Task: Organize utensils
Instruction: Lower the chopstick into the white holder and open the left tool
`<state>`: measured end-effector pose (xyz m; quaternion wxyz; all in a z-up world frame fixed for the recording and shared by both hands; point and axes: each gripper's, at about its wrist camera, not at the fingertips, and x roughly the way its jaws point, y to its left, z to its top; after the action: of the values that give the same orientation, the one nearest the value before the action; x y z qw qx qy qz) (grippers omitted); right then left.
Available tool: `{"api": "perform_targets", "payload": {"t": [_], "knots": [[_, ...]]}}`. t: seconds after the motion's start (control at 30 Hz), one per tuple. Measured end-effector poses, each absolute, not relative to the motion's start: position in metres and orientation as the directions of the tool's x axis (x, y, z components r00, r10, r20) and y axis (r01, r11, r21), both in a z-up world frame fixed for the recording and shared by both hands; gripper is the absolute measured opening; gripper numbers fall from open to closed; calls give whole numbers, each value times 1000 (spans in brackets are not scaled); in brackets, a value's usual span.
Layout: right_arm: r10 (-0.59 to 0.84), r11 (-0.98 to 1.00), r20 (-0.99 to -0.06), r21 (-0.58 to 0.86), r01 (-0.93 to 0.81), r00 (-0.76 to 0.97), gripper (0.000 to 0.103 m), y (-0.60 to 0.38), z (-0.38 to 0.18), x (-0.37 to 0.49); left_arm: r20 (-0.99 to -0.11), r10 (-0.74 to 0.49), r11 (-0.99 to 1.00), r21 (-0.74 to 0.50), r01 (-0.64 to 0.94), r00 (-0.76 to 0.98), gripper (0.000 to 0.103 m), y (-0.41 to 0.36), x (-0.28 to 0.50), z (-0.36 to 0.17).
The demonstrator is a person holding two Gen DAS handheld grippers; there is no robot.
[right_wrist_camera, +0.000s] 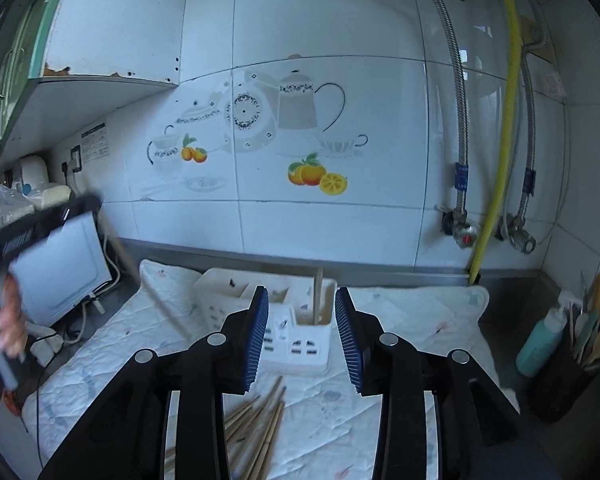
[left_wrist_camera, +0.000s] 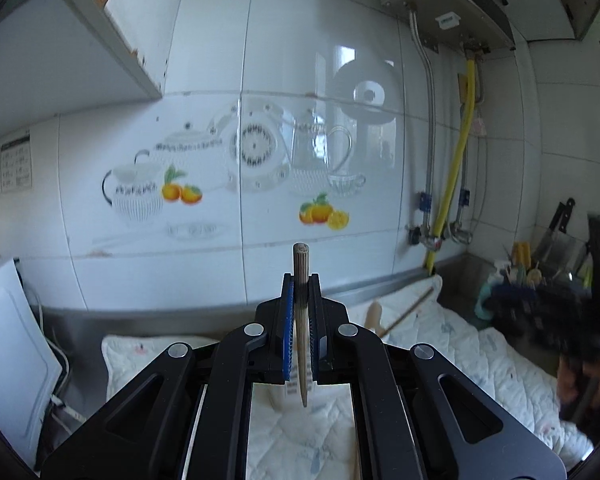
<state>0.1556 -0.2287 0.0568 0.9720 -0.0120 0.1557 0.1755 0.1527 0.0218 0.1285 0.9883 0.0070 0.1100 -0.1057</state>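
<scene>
My left gripper is shut on a wooden chopstick that stands upright between the blue pads, held above the quilted white mat. A wooden spoon lies on the mat to the right. In the right wrist view my right gripper is open and empty, just in front of a white utensil caddy. One chopstick stands in the caddy's right compartment. Several chopsticks lie loose on the mat under the gripper. The left gripper and its chopstick show blurred at the left.
A black utensil holder with spoons and a teal bottle stand at the right. A white appliance with cables stands at the left. The tiled wall with pipes and a yellow hose runs behind the counter.
</scene>
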Motion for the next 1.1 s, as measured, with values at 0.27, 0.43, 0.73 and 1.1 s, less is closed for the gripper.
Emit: {"api": "perform_targets", "payload": {"t": [0.27,0.43,0.73,1.1], "knots": [[337,938,-354,50,-342,872,35,-227,11,126,-116,-158,987,22,162,981,5,11,174,171],[327,940,-402,48,-337,855,35,-222,-16,120,-126,-141,989,22,145,982,5,7,200,159],[339,935,-457,62,-350,822,35,-219,-44,112,-263,-153,988,-34,149,953,8,15,239,118],[311,944,-538,76,-322,783,35,-227,-80,87,-238,-136,989,17,145,962,41,13,204,125]]}}
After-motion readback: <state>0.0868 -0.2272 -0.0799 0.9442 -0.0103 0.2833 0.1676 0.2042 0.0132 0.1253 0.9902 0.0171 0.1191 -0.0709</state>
